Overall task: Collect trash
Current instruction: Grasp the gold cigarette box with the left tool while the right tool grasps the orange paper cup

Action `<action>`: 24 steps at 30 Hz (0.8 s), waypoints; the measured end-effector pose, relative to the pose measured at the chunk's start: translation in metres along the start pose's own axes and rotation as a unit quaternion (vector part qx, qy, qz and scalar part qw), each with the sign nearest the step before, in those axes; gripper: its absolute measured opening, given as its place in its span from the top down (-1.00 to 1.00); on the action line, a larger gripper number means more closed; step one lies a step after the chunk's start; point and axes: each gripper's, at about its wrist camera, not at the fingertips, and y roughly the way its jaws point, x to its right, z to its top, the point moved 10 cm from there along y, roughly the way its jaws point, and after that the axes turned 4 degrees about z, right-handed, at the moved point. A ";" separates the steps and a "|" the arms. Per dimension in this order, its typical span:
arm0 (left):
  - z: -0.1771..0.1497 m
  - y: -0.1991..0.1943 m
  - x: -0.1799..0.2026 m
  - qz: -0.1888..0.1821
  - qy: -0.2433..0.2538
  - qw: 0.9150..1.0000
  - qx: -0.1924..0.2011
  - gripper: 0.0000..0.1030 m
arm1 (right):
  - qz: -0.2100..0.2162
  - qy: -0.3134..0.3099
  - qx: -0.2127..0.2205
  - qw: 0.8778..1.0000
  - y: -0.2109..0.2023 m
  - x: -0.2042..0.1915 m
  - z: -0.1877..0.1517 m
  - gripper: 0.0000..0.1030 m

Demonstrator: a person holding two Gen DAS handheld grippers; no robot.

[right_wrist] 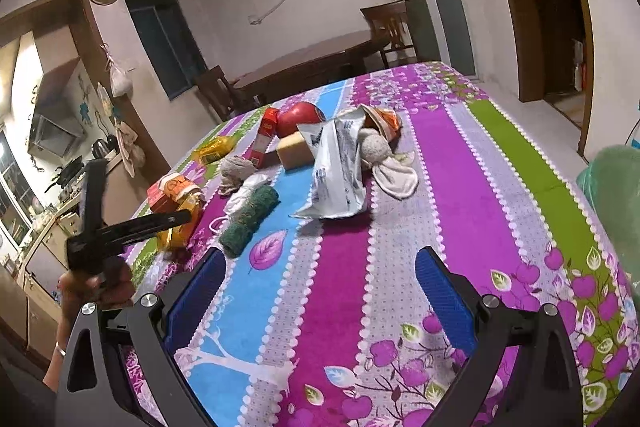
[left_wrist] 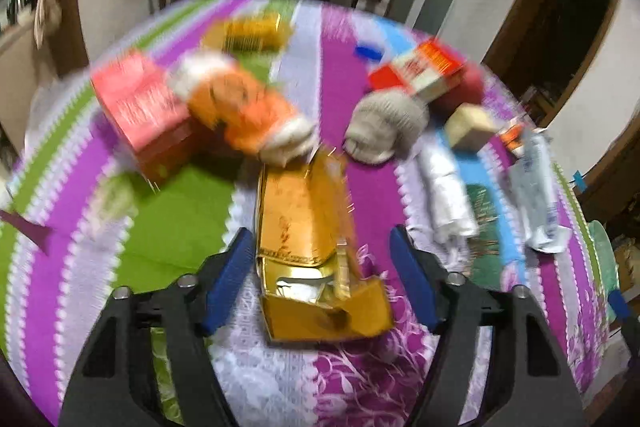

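A torn gold carton (left_wrist: 312, 247) lies on the striped tablecloth (left_wrist: 176, 223), between the blue pads of my left gripper (left_wrist: 322, 259), which is open around it without touching. The view is blurred. Behind it lie an orange wrapper (left_wrist: 244, 107), a pink box (left_wrist: 136, 99), a grey sock (left_wrist: 384, 125) and a red-white box (left_wrist: 424, 71). My right gripper (right_wrist: 320, 287) is open and empty above bare cloth (right_wrist: 400, 227). Ahead of it lie a white plastic bag (right_wrist: 336, 167), a green scrubber roll (right_wrist: 250, 219) and the gold carton (right_wrist: 182, 223).
A red apple (right_wrist: 298, 119), a tan block (right_wrist: 294, 149) and a yellow packet (right_wrist: 212, 149) sit further back. A green bag (right_wrist: 612, 195) hangs at the table's right edge. The left gripper's body (right_wrist: 116, 227) shows at the left. Chairs and a dark table stand behind.
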 end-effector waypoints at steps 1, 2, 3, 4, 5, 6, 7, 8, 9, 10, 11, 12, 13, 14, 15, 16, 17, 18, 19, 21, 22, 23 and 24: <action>-0.001 -0.001 0.002 0.003 0.014 1.000 0.002 0.07 | 0.000 -0.002 -0.001 1.000 0.001 0.000 -0.001 -0.86; -0.004 -0.003 0.006 -0.005 0.021 1.000 0.002 0.09 | 0.001 -0.005 -0.002 1.000 0.001 -0.001 -0.001 -0.87; -0.007 -0.006 0.008 -0.015 0.024 1.000 0.004 0.11 | 0.002 -0.008 -0.003 1.000 0.002 -0.002 -0.001 -0.86; -0.015 -0.013 0.008 -0.016 0.029 0.999 0.010 0.12 | 0.005 -0.013 -0.004 1.000 0.004 -0.005 0.000 -0.86; -0.022 -0.019 0.007 -0.015 0.032 0.999 0.013 0.13 | 0.009 -0.019 -0.004 1.000 0.005 -0.008 0.002 -0.86; -0.028 -0.026 0.007 -0.020 0.031 0.999 0.017 0.13 | 0.013 -0.028 -0.005 1.000 0.007 -0.013 0.004 -0.85; -0.036 -0.038 0.004 -0.026 0.029 0.999 0.025 0.13 | 0.019 -0.037 -0.006 0.999 0.010 -0.018 0.007 -0.84; -0.045 -0.051 0.001 -0.032 0.031 0.998 0.033 0.13 | 0.027 -0.048 -0.007 0.998 0.014 -0.025 0.012 -0.82; -0.050 -0.062 -0.002 -0.036 0.030 0.998 0.040 0.13 | 0.038 -0.060 -0.009 0.997 0.018 -0.035 0.018 -0.78; -0.057 -0.076 -0.008 -0.040 0.031 0.998 0.049 0.13 | 0.049 -0.074 -0.013 0.996 0.023 -0.045 0.024 -0.77; -0.062 -0.087 -0.014 -0.041 0.031 0.997 0.055 0.13 | 0.061 -0.088 -0.017 0.994 0.028 -0.056 0.030 -0.77; -0.066 -0.095 -0.019 -0.039 0.028 0.997 0.060 0.13 | 0.079 -0.118 -0.025 0.990 0.042 -0.076 0.038 -0.72; -0.069 -0.106 -0.030 -0.036 0.019 0.997 0.068 0.13 | 0.089 -0.141 -0.031 0.986 0.052 -0.091 0.043 -0.70; -0.069 -0.111 -0.035 -0.035 0.011 0.997 0.071 0.13 | 0.102 -0.171 -0.044 0.979 0.068 -0.111 0.048 -0.64; -0.066 -0.116 -0.043 -0.035 0.000 0.996 0.076 0.13 | 0.115 -0.195 -0.057 0.972 0.082 -0.128 0.050 -0.59; -0.064 -0.125 -0.054 -0.036 -0.016 0.996 0.086 0.13 | 0.131 -0.222 -0.077 0.963 0.100 -0.148 0.050 -0.58; -0.059 -0.128 -0.060 -0.033 -0.025 0.995 0.094 0.13 | 0.148 -0.246 -0.099 0.953 0.119 -0.169 0.049 -0.53; -0.053 -0.131 -0.067 -0.028 -0.031 0.994 0.101 0.13 | 0.160 -0.264 -0.119 0.944 0.137 -0.186 0.048 -0.52; -0.050 -0.136 -0.075 -0.017 -0.036 0.993 0.112 0.13 | 0.164 -0.280 -0.134 0.936 0.153 -0.200 0.047 -0.52; -0.045 -0.143 -0.088 0.001 -0.036 0.991 0.127 0.13 | 0.169 -0.316 -0.169 0.918 0.187 -0.226 0.041 -0.52; -0.043 -0.145 -0.092 0.006 -0.037 0.991 0.130 0.13 | 0.164 -0.333 -0.183 0.910 0.205 -0.234 0.039 -0.52; -0.042 -0.146 -0.096 0.009 -0.038 0.990 0.132 0.13 | 0.157 -0.350 -0.198 0.902 0.223 -0.241 0.036 -0.52; -0.041 -0.146 -0.100 0.008 -0.041 0.990 0.132 0.13 | 0.152 -0.359 -0.209 0.897 0.236 -0.245 0.034 -0.52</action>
